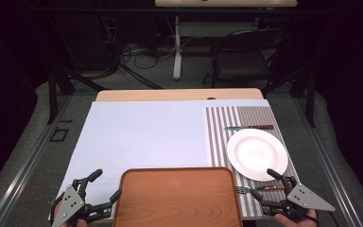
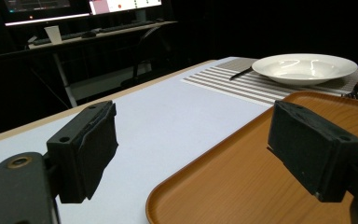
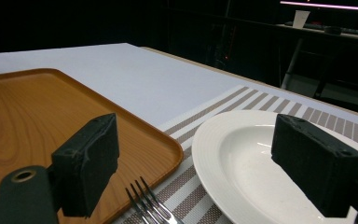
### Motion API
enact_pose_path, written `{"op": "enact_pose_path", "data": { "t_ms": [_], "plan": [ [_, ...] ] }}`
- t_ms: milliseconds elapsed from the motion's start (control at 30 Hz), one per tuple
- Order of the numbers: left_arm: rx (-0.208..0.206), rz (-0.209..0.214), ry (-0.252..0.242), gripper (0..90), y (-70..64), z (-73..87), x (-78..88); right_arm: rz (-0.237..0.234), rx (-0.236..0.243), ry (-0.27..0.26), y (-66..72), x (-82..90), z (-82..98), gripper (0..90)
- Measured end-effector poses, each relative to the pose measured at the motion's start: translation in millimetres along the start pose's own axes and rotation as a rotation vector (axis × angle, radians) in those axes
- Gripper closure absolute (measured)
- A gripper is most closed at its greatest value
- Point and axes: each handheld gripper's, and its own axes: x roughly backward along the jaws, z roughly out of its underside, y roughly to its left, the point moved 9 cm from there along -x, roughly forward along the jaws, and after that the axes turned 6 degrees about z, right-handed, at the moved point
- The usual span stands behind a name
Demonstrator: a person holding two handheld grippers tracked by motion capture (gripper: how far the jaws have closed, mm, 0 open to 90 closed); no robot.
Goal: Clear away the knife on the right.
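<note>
Jaws released, the right gripper (image 1: 272, 186) is hovering over the fork (image 1: 257, 188) beside the plate (image 1: 256, 153); the left gripper (image 1: 107, 185) is gaping near the tray (image 1: 177, 198).

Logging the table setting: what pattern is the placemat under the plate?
The placemat has grey and white stripes, clearest in the high view.

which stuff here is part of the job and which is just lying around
In the job: fork by the open right gripper, plate, knife, striped placemat, wooden tray, open left gripper.
Just about: chair, far desk.
</note>
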Motion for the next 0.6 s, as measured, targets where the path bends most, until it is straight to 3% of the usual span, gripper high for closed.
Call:
{"op": "enact_pose_path", "data": {
  "t_ms": [267, 333, 600],
  "plan": [
    [-0.001, 0.006, 0.005, 15.2, 0.6, 0.2, -2.5, 0.014, -0.003, 0.067, -5.6, 0.8, 8.1, 14.5],
    [-0.004, 0.008, 0.011, 15.2, 0.5, 0.9, -2.7, 0.005, 0.037, 0.079, -5.2, 2.1, 9.0, 15.1],
    [-0.003, 0.002, 0.018, 15.2, 0.5, 1.9, -2.1, 0.008, 0.049, 0.071, -9.6, 2.8, 8.7, 16.2]
  ]
}}
